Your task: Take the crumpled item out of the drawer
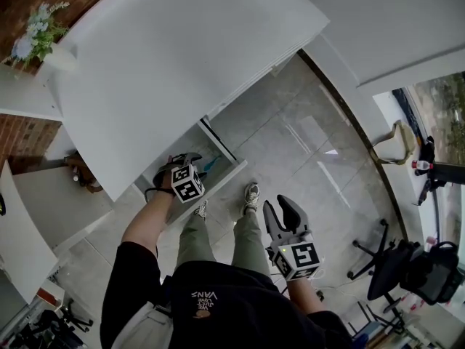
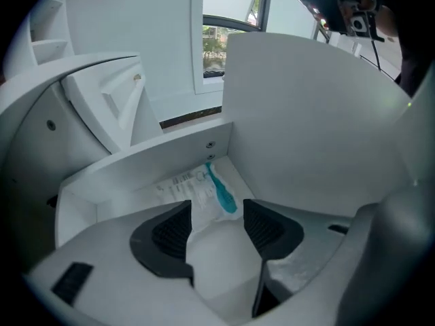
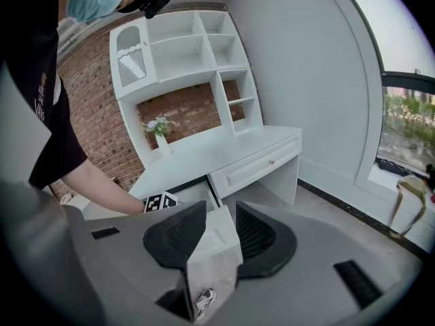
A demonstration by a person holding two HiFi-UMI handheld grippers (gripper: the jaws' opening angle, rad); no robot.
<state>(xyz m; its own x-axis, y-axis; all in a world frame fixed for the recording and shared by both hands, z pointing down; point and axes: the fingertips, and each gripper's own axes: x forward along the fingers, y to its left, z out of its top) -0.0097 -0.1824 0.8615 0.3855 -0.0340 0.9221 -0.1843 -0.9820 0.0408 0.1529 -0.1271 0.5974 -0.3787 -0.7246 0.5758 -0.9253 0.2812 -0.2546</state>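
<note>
Over the open drawer of the white desk, head view: the left gripper dips inside. The right gripper hangs well apart above the floor, beside the person's leg. Only a teal sliver marks the contents here — too small to identify.

Left gripper view: jaws spread wide, nothing pinched. The crumpled item, a white packet with a teal strip, lies on the drawer floor near the back corner. Its near edge shows between the pads, seemingly untouched. Risk, as we judge it: closing now may catch only a thin edge, which would slip out on lifting — a pad could also strike the side wall.

Right gripper view: jaws apart and empty. It alone shows the shelves and a second drawer, shut; it does not show the item.
</note>
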